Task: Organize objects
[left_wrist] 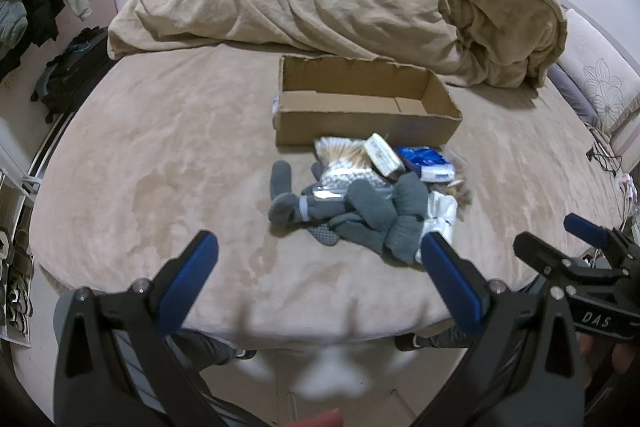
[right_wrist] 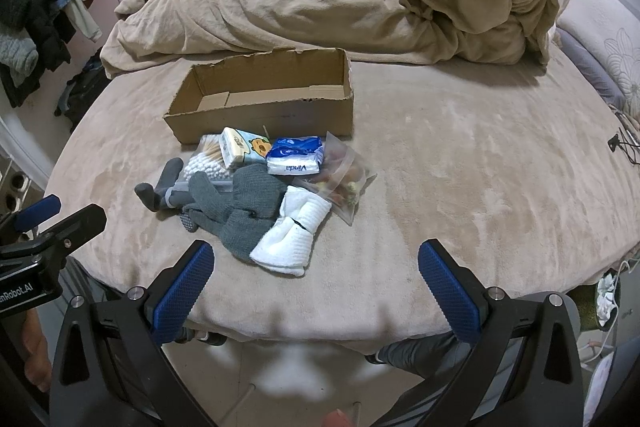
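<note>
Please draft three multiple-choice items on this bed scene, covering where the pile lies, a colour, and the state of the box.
1. Where does the pile of small items lie relative to the cardboard box?
A. inside it
B. on the bed in front of it, on the camera side
C. behind it, on the duvet

2. What colour are the rolled socks at the near edge of the pile?
A. white
B. red
C. black

3. What state is the box in?
A. taped shut
B. open and full
C. open, with nothing visible inside

Answers: 1 B, the pile sits between the box and the grippers. 2 A, both rolls are white beside the grey gloves. 3 C, its bare floor shows in both views.
</note>
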A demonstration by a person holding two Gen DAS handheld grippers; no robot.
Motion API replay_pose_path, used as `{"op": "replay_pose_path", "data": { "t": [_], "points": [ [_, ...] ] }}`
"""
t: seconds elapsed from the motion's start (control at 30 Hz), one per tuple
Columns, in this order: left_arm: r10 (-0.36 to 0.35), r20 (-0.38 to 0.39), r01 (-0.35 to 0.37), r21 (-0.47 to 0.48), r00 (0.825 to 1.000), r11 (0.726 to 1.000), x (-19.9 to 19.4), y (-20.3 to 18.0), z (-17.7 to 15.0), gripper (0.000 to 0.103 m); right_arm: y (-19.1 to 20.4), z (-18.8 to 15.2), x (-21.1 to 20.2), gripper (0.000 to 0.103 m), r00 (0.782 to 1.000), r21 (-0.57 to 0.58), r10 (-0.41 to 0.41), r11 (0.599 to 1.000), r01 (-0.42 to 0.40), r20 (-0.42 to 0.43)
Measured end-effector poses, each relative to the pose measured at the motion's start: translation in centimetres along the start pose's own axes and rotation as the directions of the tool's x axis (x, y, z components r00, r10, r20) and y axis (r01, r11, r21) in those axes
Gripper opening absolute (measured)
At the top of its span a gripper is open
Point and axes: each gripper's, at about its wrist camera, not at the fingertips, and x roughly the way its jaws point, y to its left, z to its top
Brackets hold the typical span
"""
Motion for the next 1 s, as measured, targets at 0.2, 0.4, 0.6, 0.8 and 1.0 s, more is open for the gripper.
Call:
{"op": "replay_pose_path", "data": {
  "t": [0.2, 0.4, 0.6, 0.8, 1.0],
  "points": [
    [0.0, 0.0, 0.0, -0.001, 1.0, 1.0, -0.01, 0.02, -0.05, 0.102, 0.14, 0.1, 0.23, 0.103, 1.0, 0.001, 0.0, 1.0, 0.0, -0.001],
    [0.001, 0.001, -0.001, 0.0, 1.0, 1.0, -0.03, -0.03, 0.01, 0.102, 0.1, 0.09, 0.21, 0.103, 1.0, 0.0, 0.002, 1.0, -0.002, 0.001],
    [0.0, 0.0, 0.0, -0.001, 1.0, 1.0, -0.03, 0.03, -0.03, 0.102, 0.07, 0.09, 0.23, 0.103, 1.0, 0.0, 0.002, 1.0, -0.002, 0.0],
    [0.0, 0.0, 0.0, -0.001, 1.0, 1.0, -0.02, 0.02, -0.04, 0.102, 0.07, 0.09, 0.23, 0.103, 1.0, 0.001, 0.003, 1.0, -0.003, 0.001],
    [0.001, 0.001, -0.001, 0.0, 1.0, 1.0, 0.0, -0.04, -0.02, 0.102, 0.08, 0.07, 0.23, 0.103, 1.0, 0.002, 0.003, 1.0, -0.003, 0.002]
  ]
}}
